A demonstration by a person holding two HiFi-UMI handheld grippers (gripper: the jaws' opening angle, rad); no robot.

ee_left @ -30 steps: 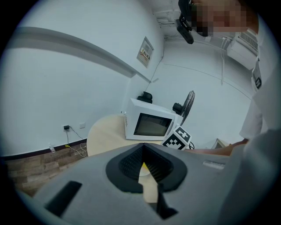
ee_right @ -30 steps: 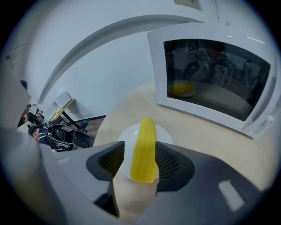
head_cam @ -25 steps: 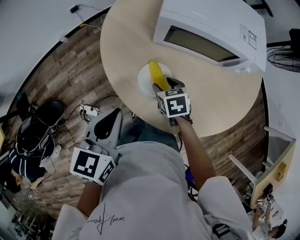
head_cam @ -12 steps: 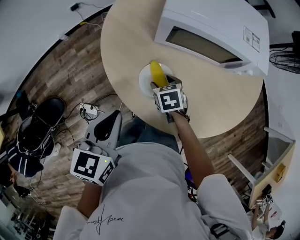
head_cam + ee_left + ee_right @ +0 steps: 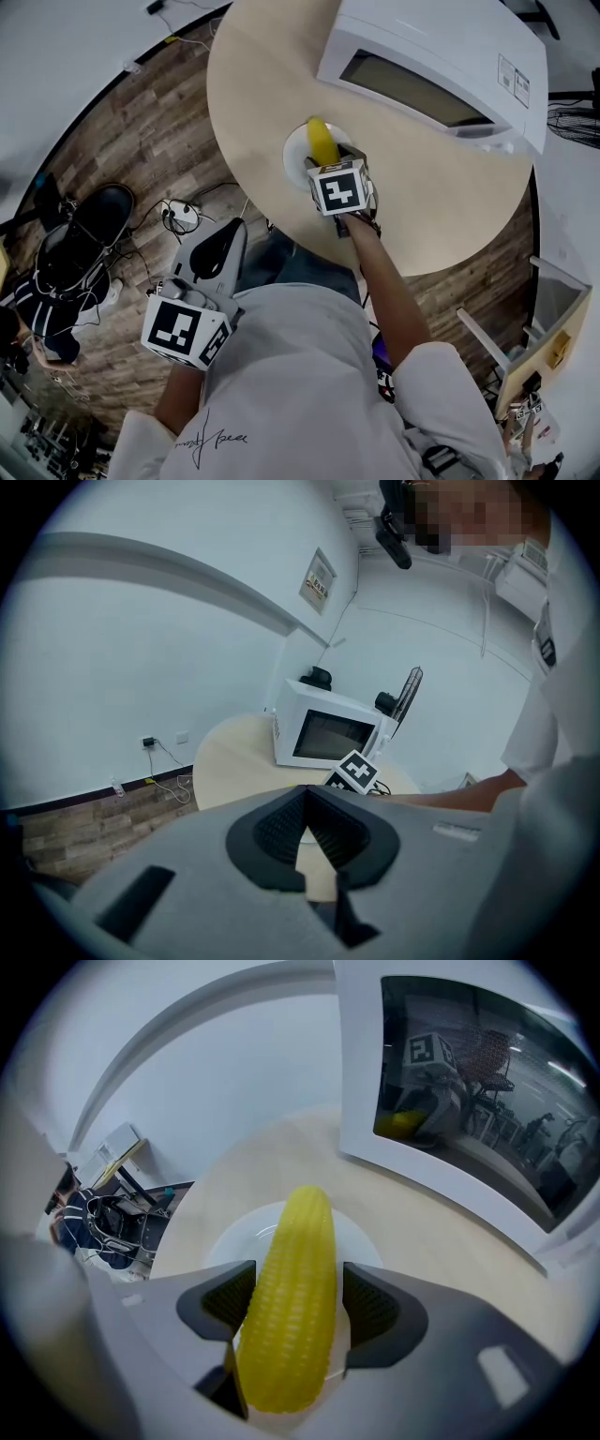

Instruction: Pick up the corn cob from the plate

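Your right claw (image 5: 330,162) points steeply down over the round, pale wooden worktop (image 5: 272,75), with its marker cube facing up at you. Its jaws have just been opening and now stand wide apart. The yellow, ridged corn cob (image 5: 291,1316) lies lengthwise between them. In the right gripper view the dark pads flank the cob's thick end closely, but they don't clamp it.

The corn cob (image 5: 322,141) rests on the small, round white plate (image 5: 293,155). Its tapered tip points away from you, toward the big white microwave oven (image 5: 441,56). The plate (image 5: 234,1237) sits on the worktop (image 5: 450,1232) just in front of the microwave oven (image 5: 450,1101). The oven's dark glass door reflects the claw and a patch of yellow.

Your left claw (image 5: 228,236) is held off the worktop, near your body and above the wood-plank floor (image 5: 141,141). In the left gripper view its jaws are together at the tips, with nothing between them. Through the left claw (image 5: 309,832) you can see only a sliver of worktop.
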